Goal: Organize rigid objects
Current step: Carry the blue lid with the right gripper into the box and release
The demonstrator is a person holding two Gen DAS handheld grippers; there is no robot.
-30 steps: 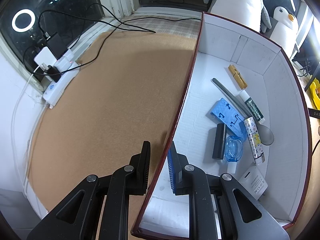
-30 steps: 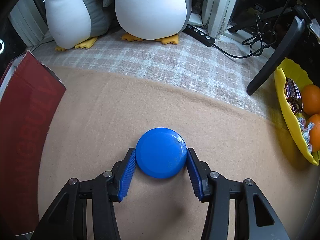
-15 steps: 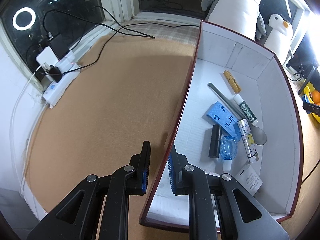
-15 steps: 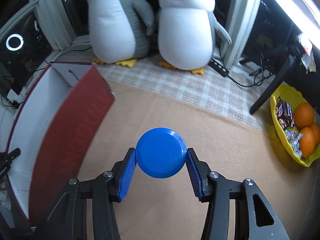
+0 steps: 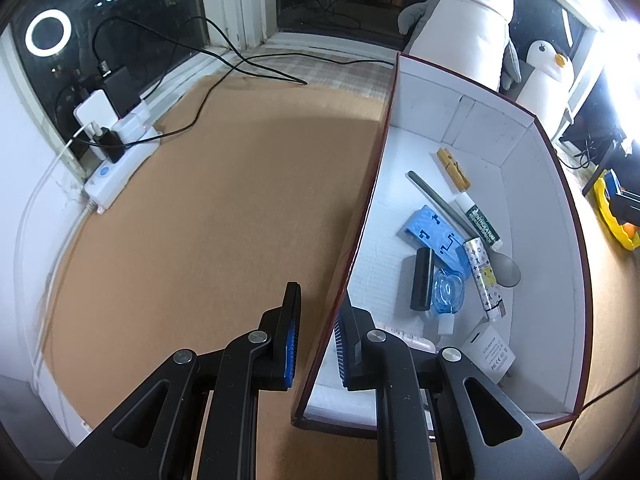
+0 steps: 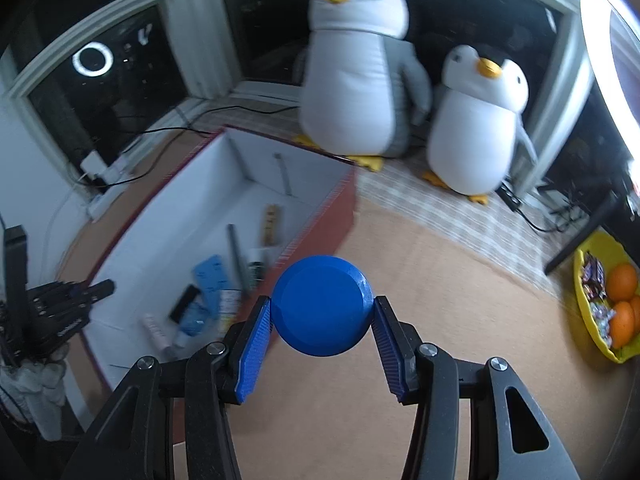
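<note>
My right gripper (image 6: 322,342) is shut on a round blue disc (image 6: 322,306) and holds it in the air above the brown mat, just right of the red box (image 6: 320,220). The box has white inner walls (image 5: 532,216) and holds several small items: a blue plastic piece (image 5: 430,234), a black cylinder (image 5: 422,278), a wooden clothespin (image 5: 452,168), a spoon (image 5: 506,272) and a white adapter (image 5: 490,354). My left gripper (image 5: 316,344) straddles the box's left wall (image 5: 360,216), with its fingers on either side and a small gap to each.
Two plush penguins (image 6: 360,68) stand behind the box on a checked cloth. A yellow bowl (image 6: 592,320) with oranges and sweets sits at the right. A white power strip (image 5: 120,160) with cables lies at the left by the window.
My right gripper has lifted the blue disc off the mat and swung it left toward the box. The left wrist view has risen slightly, still at the box's wall.
</note>
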